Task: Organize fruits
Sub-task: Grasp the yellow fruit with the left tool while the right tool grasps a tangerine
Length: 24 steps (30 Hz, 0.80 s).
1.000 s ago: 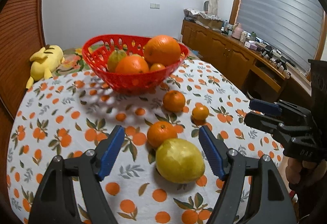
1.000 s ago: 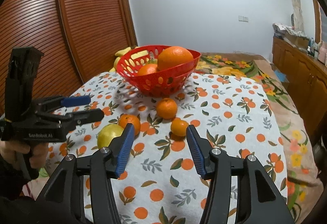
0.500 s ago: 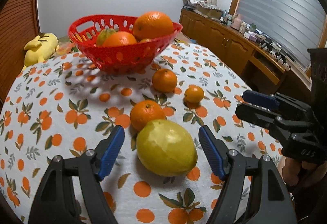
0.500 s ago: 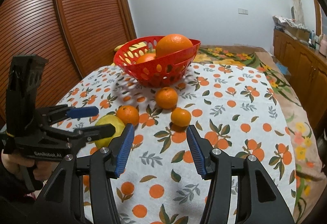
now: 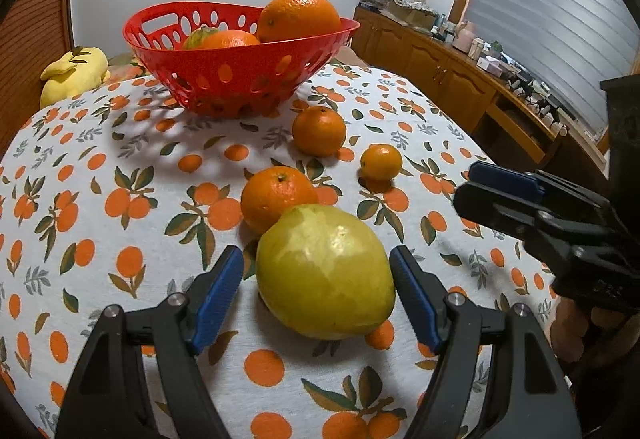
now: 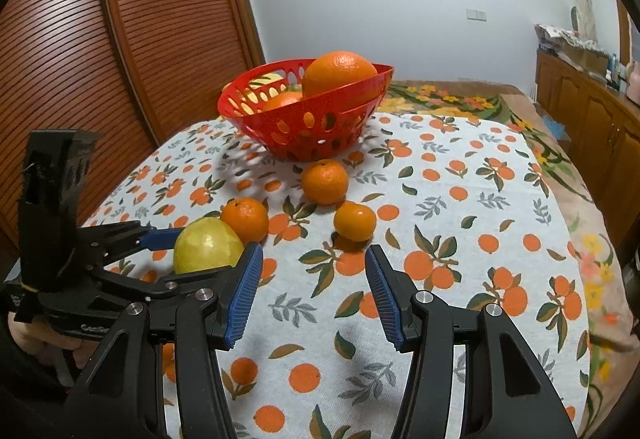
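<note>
A large yellow-green citrus fruit (image 5: 324,271) lies on the orange-print tablecloth (image 5: 120,239). My left gripper (image 5: 316,295) is open around it: the right pad is very close, the left pad stands clearly apart. In the right wrist view the same fruit (image 6: 208,247) sits between the left gripper's (image 6: 196,255) fingers. Three small oranges (image 5: 278,197) (image 5: 319,131) (image 5: 381,161) lie beyond, in front of a red basket (image 5: 240,79) that holds a big orange (image 5: 298,17) and other fruit. My right gripper (image 6: 314,293) hangs open over bare cloth, short of the nearest small orange (image 6: 355,221).
A yellow plush toy (image 5: 74,75) lies behind the basket at the left. A slatted wooden door (image 6: 100,79) stands along the table's left side. Wooden cabinets (image 5: 440,71) with clutter line the right wall. A floral cover (image 6: 560,159) lies past the table's right edge.
My left gripper has sunk and come forward, so the yellow-green fruit now sits between its fingers instead of ahead of them. The right gripper has stayed nearly in place.
</note>
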{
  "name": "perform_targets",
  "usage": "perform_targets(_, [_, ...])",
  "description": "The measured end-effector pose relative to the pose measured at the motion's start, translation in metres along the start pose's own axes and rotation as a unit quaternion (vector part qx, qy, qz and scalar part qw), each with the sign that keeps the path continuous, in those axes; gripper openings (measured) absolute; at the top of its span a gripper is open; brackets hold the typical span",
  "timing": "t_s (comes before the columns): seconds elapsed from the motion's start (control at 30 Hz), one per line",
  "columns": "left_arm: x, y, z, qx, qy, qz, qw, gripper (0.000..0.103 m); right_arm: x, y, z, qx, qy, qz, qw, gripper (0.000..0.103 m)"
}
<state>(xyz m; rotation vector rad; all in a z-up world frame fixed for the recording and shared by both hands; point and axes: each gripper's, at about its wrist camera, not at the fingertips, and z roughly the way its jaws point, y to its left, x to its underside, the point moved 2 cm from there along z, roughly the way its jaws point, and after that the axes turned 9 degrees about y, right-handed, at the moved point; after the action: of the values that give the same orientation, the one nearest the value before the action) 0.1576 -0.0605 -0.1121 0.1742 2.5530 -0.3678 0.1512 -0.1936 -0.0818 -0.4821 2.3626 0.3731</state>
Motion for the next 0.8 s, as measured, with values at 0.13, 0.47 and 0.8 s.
perform_targets(0.13, [0.002, 0.004, -0.001, 0.029, -0.005, -0.009, 0.9995, 0.066, -0.002, -0.004, 0.009, 0.007, 0.010, -0.001, 1.000, 0.054])
perform_targets(0.47, [0.002, 0.002, -0.013, 0.015, -0.018, 0.001, 0.9997, 0.065, -0.007, -0.011, 0.023, 0.012, 0.025, -0.001, 1.000, 0.054])
perform_targets(0.8, [-0.001, 0.016, -0.039, 0.003, -0.043, -0.008, 0.9990, 0.065, -0.022, -0.010, 0.034, 0.016, 0.032, -0.008, 0.999, 0.054])
